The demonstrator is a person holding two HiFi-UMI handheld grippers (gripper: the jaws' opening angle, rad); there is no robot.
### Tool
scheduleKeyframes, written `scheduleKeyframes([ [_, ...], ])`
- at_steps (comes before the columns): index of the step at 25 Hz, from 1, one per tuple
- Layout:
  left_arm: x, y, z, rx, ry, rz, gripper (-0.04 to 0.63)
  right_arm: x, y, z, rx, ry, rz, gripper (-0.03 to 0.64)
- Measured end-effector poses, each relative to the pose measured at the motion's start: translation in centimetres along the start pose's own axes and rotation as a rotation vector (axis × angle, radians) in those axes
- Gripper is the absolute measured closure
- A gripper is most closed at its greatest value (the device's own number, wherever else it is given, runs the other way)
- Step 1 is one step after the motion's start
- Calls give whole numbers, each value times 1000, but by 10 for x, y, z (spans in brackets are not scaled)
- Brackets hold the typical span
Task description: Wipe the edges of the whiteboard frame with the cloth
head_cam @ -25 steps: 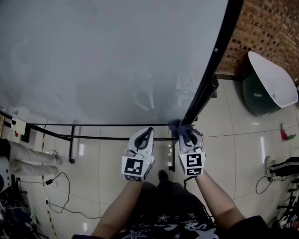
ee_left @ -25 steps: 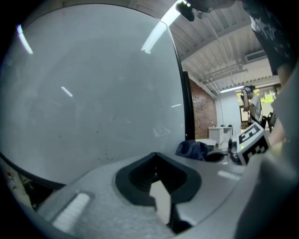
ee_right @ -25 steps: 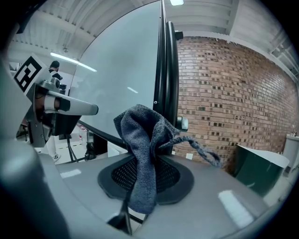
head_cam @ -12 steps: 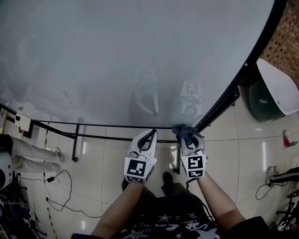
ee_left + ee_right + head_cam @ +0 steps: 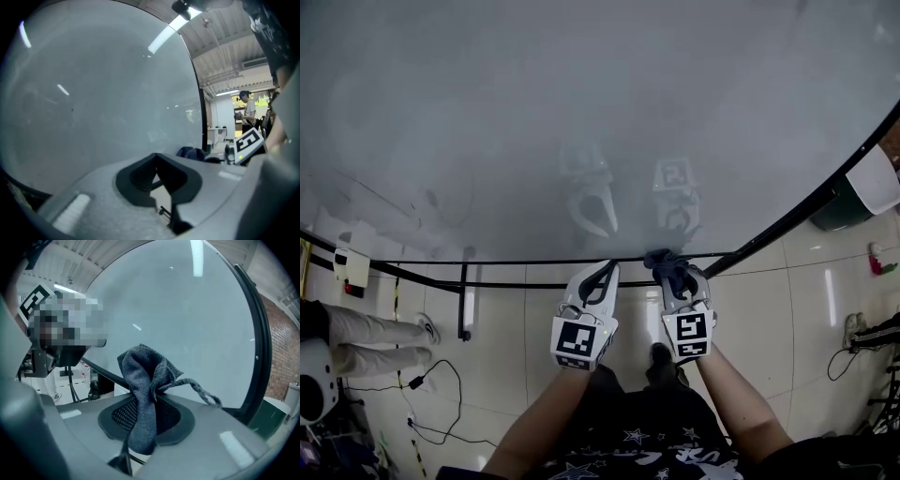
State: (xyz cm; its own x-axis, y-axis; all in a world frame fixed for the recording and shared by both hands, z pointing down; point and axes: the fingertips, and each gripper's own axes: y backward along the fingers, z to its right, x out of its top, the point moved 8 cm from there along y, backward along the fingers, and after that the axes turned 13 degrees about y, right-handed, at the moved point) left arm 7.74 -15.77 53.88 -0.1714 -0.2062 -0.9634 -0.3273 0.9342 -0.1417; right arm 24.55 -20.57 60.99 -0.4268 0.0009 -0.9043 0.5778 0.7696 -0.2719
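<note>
- Right gripper (image 5: pixel 675 274): jaws clamped on the grey cloth (image 5: pixel 666 262). A wad stands proud of the tips, probably so fabric rather than jaw meets the metal.
- The cloth is pressed to the whiteboard frame (image 5: pixel 516 262) at the lower corner, where the bottom rail meets the side rail. This looks like the turn from one edge to the next.
- Left gripper (image 5: pixel 598 277): tips together and nothing held. It is parked just beside the right one below the bottom rail and takes no part in the wipe.
- Whiteboard (image 5: pixel 581 112): bare and glossy, and it mirrors both grippers.
- Floor (image 5: pixel 516 328): pale shiny tile with stand bars (image 5: pixel 465 300), loose cables (image 5: pixel 431 412) and a bystander's legs (image 5: pixel 356 328) at the left.
- A brick wall (image 5: pixel 281 348) lies beyond the side rail.
</note>
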Motion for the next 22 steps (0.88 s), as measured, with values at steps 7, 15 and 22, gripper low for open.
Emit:
scheduleKeyframes([
  [7, 3, 37, -62, -8, 23, -31, 591, 25, -23, -48, -39, -20, -23, 538],
  [15, 3, 70, -111, -16, 44, -23, 591, 48, -38, -89, -59, -18, -41, 538],
  [22, 6, 81, -123, 1, 20, -43, 591, 68, -44, -113, -17, -5, -15, 538],
])
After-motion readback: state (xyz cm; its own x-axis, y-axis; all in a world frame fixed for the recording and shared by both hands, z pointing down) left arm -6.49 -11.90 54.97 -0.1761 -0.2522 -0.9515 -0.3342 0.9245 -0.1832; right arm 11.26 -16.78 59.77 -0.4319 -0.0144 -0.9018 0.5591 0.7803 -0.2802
